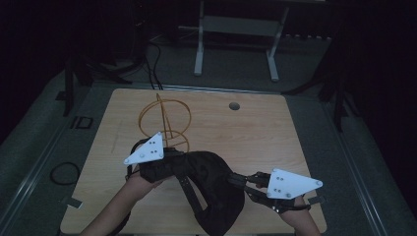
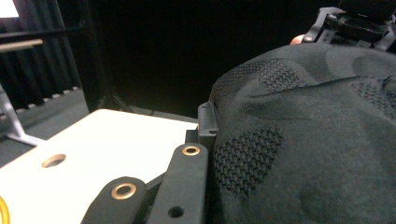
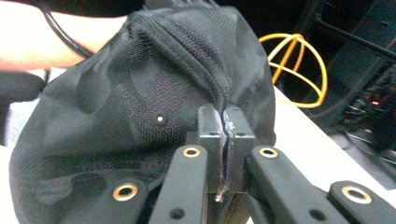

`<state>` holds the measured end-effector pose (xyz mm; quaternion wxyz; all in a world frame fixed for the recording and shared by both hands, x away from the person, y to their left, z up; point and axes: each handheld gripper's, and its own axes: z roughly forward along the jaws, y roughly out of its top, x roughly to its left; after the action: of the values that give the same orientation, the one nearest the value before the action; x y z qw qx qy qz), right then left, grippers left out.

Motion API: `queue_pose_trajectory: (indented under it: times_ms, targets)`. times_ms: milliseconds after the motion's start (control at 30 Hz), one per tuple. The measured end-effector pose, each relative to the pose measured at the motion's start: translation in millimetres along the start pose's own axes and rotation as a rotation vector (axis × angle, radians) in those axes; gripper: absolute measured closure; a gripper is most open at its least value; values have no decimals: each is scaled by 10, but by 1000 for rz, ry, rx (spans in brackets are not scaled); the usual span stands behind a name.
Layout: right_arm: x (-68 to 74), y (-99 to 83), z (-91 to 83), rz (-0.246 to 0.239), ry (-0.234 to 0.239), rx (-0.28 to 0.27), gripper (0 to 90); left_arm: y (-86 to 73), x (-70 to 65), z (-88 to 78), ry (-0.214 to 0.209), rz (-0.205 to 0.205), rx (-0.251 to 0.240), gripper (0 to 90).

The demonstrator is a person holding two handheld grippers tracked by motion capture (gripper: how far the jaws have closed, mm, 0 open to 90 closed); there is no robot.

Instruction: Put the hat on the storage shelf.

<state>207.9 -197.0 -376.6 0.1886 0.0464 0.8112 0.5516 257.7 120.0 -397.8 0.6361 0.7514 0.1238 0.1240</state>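
Close to me, near the front edge of the bench, my right gripper pinches the black bag at its seam, while my left gripper presses its far side, jaws hidden, so I think I'm stretching it open.

Dim high view, surroundings nearly black; the tabletop glares pale in both gripper views (near links softly blurred).
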Motion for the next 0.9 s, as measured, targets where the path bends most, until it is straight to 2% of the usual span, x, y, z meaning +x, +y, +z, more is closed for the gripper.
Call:
queue_pose_trajectory:
  times_ms: [167, 267, 300, 467, 533, 633, 700, 767, 867, 900]
  targets:
    - [-12, 10, -44, 51, 50, -61, 887, -18, 24, 34, -2, -6, 4, 889]
    - [-1, 24, -66, 62, 59, -79, 888, -15, 22, 63, 12, -1, 6, 886]
    - [-1, 28, -71, 72, 58, -82, 889, -10, 16, 70, 30, 2, 5, 885]
    - [-30, 36, -101, 118, 1, -82, 891, 23, -28, 83, 91, 61, 23, 862]
    - [-44, 32, -123, 130, -11, -96, 892, 35, -61, 82, 152, 104, 37, 774]
    - [-66, 45, -154, 137, -37, -104, 891, 45, -102, 66, 214, 159, 33, 607]
    - [-101, 49, -180, 147, -59, -109, 892, 39, -109, 40, 236, 168, 25, 575]
    - [-142, 48, -210, 163, -82, -121, 891, 25, -106, 6, 242, 155, 22, 521]
    - [-187, 49, -248, 175, -107, -123, 891, -9, -102, -52, 252, 146, 36, 522]
    - [-201, 51, -256, 176, -117, -121, 891, -23, -102, -70, 267, 147, 43, 522]
